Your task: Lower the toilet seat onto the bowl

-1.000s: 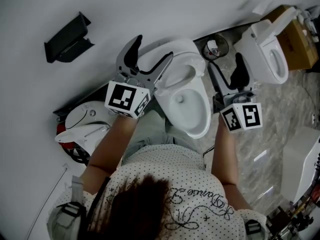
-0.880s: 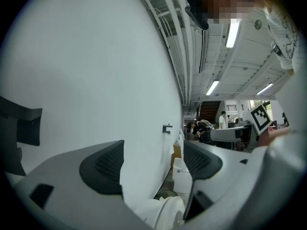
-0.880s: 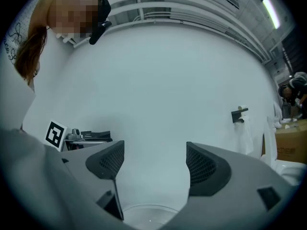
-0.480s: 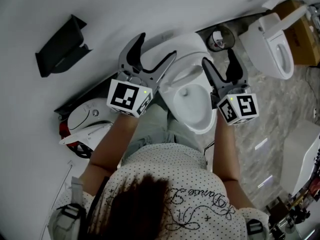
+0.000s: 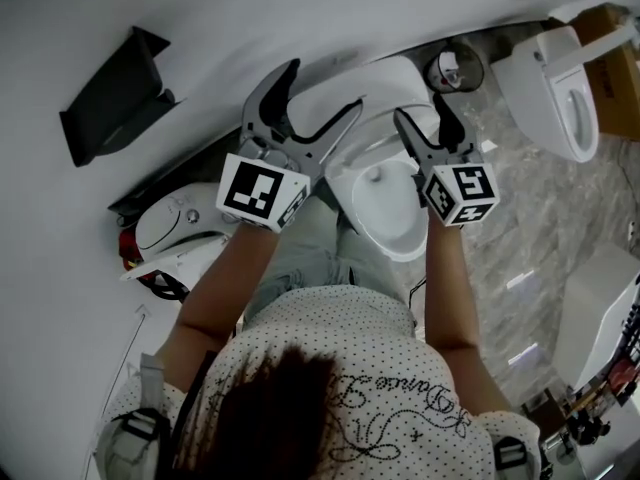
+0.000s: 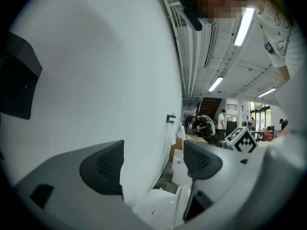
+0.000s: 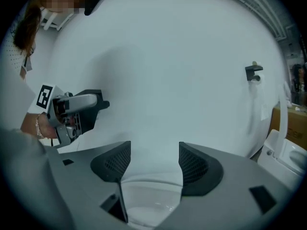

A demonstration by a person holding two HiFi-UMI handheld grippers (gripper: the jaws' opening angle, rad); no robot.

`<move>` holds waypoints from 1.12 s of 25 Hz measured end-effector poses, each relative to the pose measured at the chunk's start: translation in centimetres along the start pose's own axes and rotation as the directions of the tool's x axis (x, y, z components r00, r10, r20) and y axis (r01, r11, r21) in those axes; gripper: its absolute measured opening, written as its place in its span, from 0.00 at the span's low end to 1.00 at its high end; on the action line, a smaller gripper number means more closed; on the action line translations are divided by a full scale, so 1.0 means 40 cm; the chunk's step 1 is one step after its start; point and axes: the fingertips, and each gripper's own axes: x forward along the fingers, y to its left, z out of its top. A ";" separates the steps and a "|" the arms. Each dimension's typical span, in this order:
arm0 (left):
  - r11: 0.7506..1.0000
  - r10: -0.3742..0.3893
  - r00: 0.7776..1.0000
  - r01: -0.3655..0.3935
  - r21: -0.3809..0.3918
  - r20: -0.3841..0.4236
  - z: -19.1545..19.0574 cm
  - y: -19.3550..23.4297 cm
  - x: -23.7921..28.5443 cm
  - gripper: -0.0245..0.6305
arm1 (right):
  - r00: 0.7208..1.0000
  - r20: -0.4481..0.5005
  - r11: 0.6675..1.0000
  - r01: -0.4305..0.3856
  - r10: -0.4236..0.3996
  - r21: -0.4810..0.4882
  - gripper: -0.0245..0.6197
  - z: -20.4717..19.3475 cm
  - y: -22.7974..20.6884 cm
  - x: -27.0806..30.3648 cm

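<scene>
Status: task not begun, judging by how things lie.

- Seat (image 5: pixel 372 80): up, standing at the back of the bowl (image 5: pixel 388 218) against the wall (image 5: pixel 300 8). Seat and lid cannot be told apart from above.
- Left gripper (image 5: pixel 318 93): jaws wide apart, nothing between them. The left gripper view shows only wall in the gap, with the toilet low in the frame. It sits to the left of the seat, near it, with no contact seen.
- Right gripper (image 5: pixel 420 110): jaws apart, holding nothing. It hovers over the right side of the bowl, just in front of the upright seat. In the right gripper view, the white upright surface and the bowl rim (image 7: pixel 148 202) sit in line with the gap. Whether a jaw touches the seat cannot be told.
- Person stands directly before the toilet, both arms reaching forward.

Done: both grippers brought up to the seat, jaws ready.
Left: take hold of the seat edge, or hook it. Tip it forward off the wall and let it down under control until it rests flat on the rim.

Risk, as a judgement: if the seat slips free past the balance point, it would drop and slam.
</scene>
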 end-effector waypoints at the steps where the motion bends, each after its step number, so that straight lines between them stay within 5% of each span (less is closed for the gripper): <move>1: 1.000 0.000 1.000 0.000 0.000 -0.003 -0.001 0.000 0.003 0.60 | 1.000 -0.018 1.000 -0.005 0.005 0.001 0.53 -0.017 -0.002 0.008; 11: 1.000 0.009 1.000 -0.009 -0.002 -0.028 -0.021 0.024 0.017 0.60 | 0.986 -0.158 0.998 -0.046 0.050 0.031 0.37 -0.151 -0.013 0.081; 28: 0.999 0.046 0.999 -0.046 0.002 -0.027 -0.020 0.021 -0.004 0.60 | 0.958 -0.269 0.994 -0.081 0.098 0.071 0.33 -0.209 0.000 0.088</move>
